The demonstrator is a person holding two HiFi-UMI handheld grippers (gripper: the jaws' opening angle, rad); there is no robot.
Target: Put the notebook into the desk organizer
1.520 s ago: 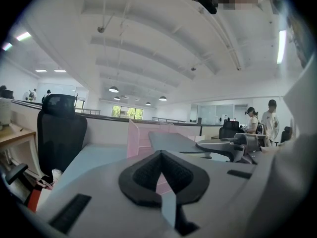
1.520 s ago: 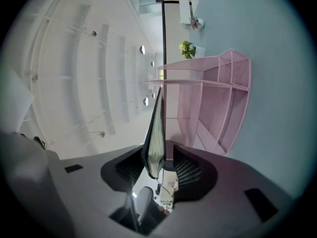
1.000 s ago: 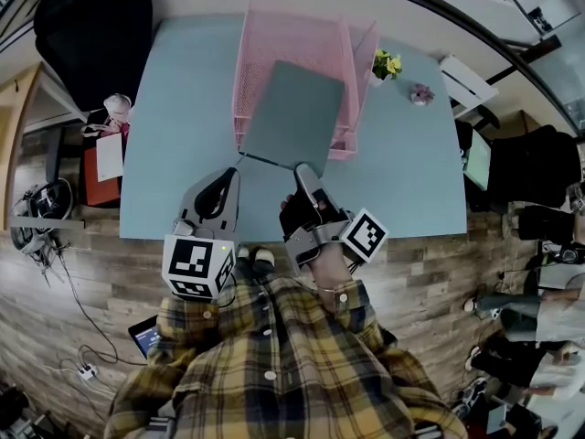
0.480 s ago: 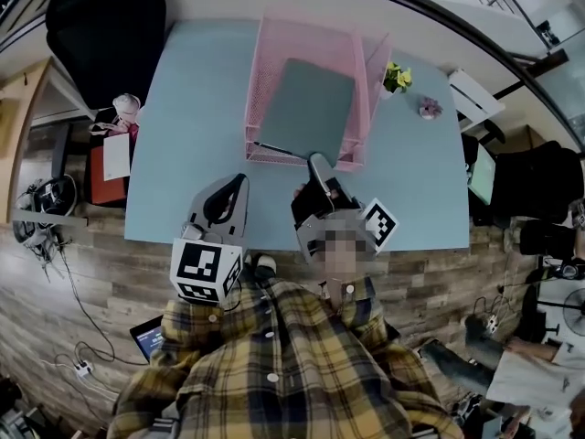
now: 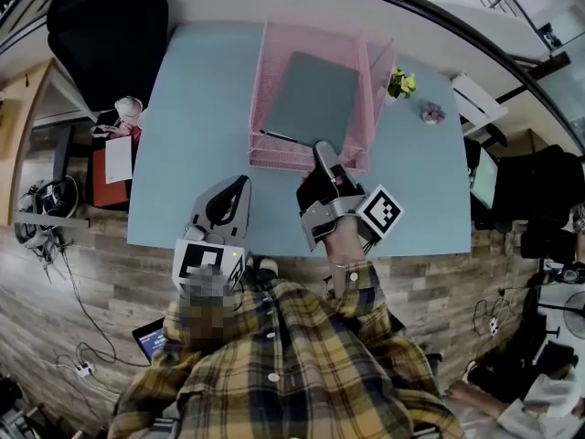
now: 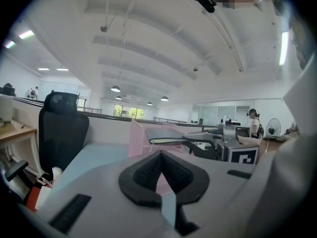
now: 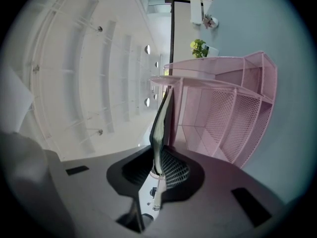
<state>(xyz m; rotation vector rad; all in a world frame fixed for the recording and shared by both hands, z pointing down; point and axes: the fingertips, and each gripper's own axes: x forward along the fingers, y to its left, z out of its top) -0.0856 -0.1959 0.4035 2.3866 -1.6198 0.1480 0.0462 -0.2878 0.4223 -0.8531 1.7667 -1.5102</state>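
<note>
One wide pale-blue table [image 5: 183, 135] fills your view from above, and at its far side stands the pink mesh desk organizer [image 5: 271, 156]. The grey notebook [image 5: 313, 99] is spread over the organizer's top tray, with its near edge about level with the front rim. I can't tell whether it is resting on the mesh. Your right gripper [image 5: 322, 148] has it: the jaws are clamped on the notebook's near edge, the page block pinched between the ribbed pads, just at the organizer's front. Your left gripper [image 5: 238, 183] hangs over the table's near side, apart from the organizer, with its jaws closed together and nothing between them. A small pot of yellow flowers [image 5: 400, 82] sits just beside the organizer's right wall.
</note>
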